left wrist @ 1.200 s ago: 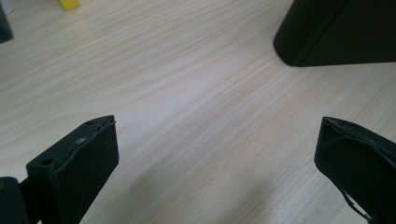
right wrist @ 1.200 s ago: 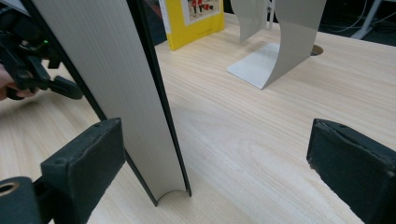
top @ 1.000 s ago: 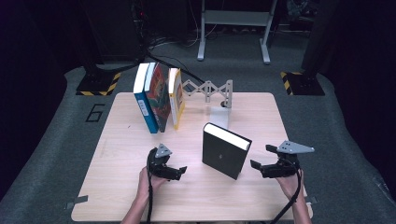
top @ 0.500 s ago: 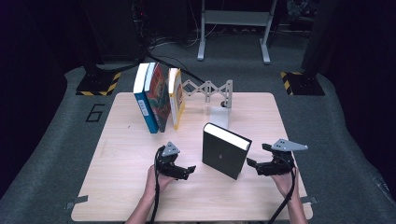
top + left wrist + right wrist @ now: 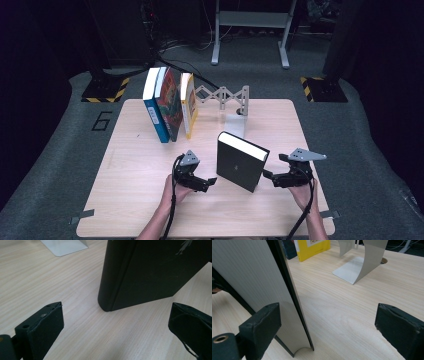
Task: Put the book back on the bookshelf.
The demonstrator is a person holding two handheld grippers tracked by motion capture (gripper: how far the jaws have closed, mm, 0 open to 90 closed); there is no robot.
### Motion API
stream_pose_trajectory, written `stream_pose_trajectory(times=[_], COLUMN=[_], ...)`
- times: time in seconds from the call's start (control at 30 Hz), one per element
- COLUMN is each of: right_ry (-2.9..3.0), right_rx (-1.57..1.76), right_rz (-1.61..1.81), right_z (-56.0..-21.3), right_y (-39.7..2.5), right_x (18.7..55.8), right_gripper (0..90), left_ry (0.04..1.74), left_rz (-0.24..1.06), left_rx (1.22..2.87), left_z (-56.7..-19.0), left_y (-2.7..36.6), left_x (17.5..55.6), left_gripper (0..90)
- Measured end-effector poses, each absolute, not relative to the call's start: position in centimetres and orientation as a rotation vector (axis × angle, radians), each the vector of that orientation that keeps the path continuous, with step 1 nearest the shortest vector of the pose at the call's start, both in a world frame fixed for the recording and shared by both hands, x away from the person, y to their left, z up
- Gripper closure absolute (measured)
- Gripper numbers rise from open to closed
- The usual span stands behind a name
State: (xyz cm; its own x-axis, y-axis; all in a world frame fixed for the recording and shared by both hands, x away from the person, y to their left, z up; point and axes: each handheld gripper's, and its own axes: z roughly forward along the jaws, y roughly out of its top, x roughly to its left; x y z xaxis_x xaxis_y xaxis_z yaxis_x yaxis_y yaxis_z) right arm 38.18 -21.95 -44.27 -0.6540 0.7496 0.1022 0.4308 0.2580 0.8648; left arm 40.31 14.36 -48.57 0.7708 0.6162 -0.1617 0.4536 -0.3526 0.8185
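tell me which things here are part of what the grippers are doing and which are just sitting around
In play, as far as I can judge:
black book, standing upright
left gripper, open, at its spine side
right gripper, open, at its page side

Just sitting:
three leaning books
expanding bookend
table

Black book [image 5: 155, 272] cut off by top edge in left gripper view. Small pale mark on cover too blurred to read. Lettering on blue book's [image 5: 156, 114] spine too small to read.
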Motion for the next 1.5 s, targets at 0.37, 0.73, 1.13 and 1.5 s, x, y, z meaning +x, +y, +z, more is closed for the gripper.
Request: stream_pose_trajectory(times=[0.37,0.73,1.13,1.5], right_ry=[2.221,2.233,2.235,2.242], right_rx=[1.075,1.074,1.075,1.075], right_rz=[1.343,1.33,1.33,1.333], right_z=[-44.2,-44.2,-44.2,-44.2], right_y=[-21.9,-21.4,-21.4,-21.4], right_x=[38.4,38.6,38.5,38.7], right_gripper=[6.0,6.0,6.0,4.8], left_ry=[0.745,0.677,0.651,0.635], left_rz=[0.186,0.181,0.17,0.173], left_rx=[2.0,2.012,2.006,2.021], left_z=[-47.6,-47.4,-47.3,-47.4], left_y=[13.5,12.2,11.1,10.4], left_x=[40.9,41.5,41.7,41.4], left_gripper=[0.8,1.8,4.2,5.5])
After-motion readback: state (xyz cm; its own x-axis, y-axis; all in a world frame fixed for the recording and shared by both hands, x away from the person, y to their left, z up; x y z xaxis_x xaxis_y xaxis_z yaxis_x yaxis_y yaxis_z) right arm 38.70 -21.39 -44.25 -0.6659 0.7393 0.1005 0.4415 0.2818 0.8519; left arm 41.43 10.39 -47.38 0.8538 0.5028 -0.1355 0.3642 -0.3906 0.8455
